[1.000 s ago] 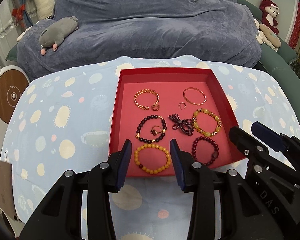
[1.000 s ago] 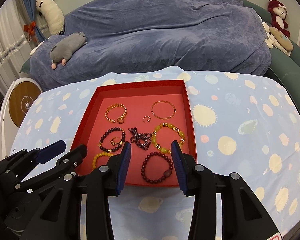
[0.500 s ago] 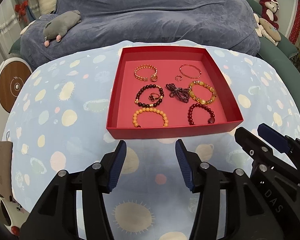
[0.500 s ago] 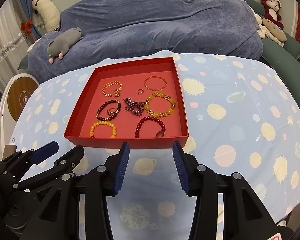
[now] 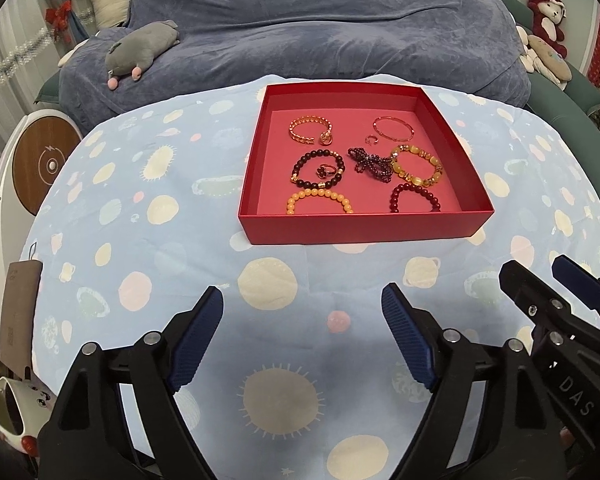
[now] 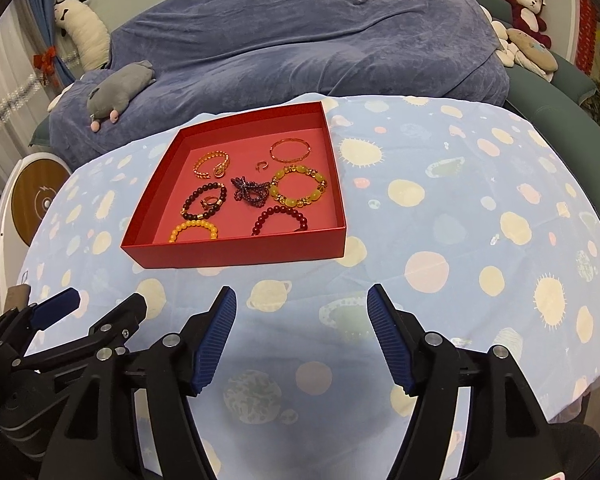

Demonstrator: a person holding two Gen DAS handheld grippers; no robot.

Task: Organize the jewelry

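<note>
The spotted tablecloth [image 5: 148, 240] carries the red tray [image 5: 364, 228], where the bracelets [image 5: 320, 204] and rings lie sorted (the job looks finished). Left gripper [image 5: 302, 340] and right gripper [image 6: 302, 336] hover tilted downward short of it, empty, jaws just spread wide; withdrawing seems next.

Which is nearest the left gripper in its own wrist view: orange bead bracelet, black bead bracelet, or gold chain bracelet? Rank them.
From the left gripper:
1. Orange bead bracelet, by the tray's near wall.
2. Black bead bracelet, middle row, left.
3. Gold chain bracelet, far row, left.
</note>
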